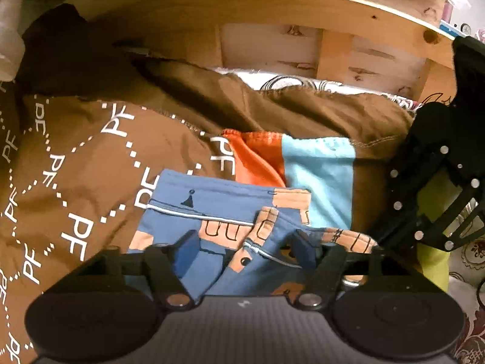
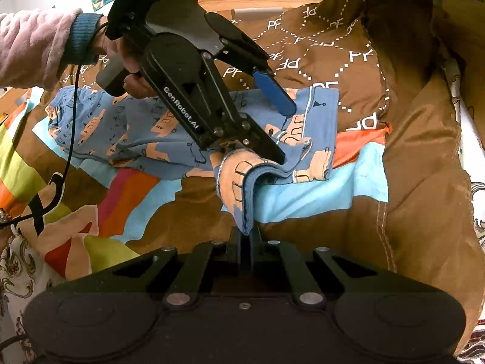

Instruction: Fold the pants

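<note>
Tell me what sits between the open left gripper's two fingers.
Blue printed pants fabric lies between the left gripper's open jaws, not pinched; the right wrist view shows it. The right gripper is shut on the pants' folded edge.

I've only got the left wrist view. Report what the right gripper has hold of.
Observer: The right gripper is shut on a folded edge of the blue printed pants, holding that edge up off the patchwork quilt.
Operator: Now describe the rest of the pants, past my frame.
Observer: The legs lie rumpled on the quilt. They run out under the left gripper towards the person's pink sleeve, and they are not yet laid flat.
</note>
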A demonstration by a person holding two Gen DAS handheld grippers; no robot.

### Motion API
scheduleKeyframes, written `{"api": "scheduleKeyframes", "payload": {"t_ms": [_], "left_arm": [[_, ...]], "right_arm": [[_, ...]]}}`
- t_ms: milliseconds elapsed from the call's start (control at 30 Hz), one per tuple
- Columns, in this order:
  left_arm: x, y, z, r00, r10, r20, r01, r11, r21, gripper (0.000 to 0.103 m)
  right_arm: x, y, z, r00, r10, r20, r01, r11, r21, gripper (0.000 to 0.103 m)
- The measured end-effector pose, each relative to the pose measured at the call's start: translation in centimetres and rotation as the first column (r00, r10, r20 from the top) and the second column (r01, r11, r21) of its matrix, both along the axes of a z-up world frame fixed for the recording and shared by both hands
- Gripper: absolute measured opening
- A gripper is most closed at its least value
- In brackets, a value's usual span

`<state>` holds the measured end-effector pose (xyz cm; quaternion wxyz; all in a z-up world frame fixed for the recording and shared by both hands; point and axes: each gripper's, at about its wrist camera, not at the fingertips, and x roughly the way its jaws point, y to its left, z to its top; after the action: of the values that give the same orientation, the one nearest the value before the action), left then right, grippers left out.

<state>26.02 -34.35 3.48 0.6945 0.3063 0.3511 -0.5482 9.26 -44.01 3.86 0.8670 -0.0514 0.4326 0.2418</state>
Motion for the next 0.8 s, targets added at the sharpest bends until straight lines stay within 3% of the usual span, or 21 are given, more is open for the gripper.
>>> {"api": "scheduleKeyframes", "payload": {"t_ms": [133, 233, 333, 667, 800], "left_arm": [[0.2, -0.2, -0.6, 1.000, 0.012, -0.015, -0.012, 1.000, 0.017, 0.041], [-1.0, -0.6, -0.8, 0.999, -0.022, 0.029, 0.021, 0.999, 0.037, 0.023], [-2.2, -0.7, -0.8, 0.995, -0.025, 0.097, 0.021, 0.999, 0.043, 0.015], [-2.5, 1.3, 2.6, 0.965, 0.115, 0.235, -0.103, 0.993, -0.064, 0.012], [-1.8, 1.4, 3.7, 0.964, 0.120, 0.237, -0.105, 0.992, -0.074, 0.012]], "right_arm": [[0.0, 0.0, -0.1, 1.000, 0.001, -0.001, -0.001, 1.000, 0.001, 0.005], [0.0, 0.0, 0.0, 1.000, 0.001, -0.001, -0.001, 1.000, 0.000, 0.005], [0.0, 0.0, 0.0, 1.000, -0.002, 0.000, 0.002, 1.000, -0.001, 0.005], [0.2, -0.9, 1.3, 0.997, -0.066, 0.043, 0.064, 0.997, 0.040, 0.000], [1.0, -1.6, 2.3, 0.993, -0.094, 0.068, 0.089, 0.994, 0.070, 0.000]]}}
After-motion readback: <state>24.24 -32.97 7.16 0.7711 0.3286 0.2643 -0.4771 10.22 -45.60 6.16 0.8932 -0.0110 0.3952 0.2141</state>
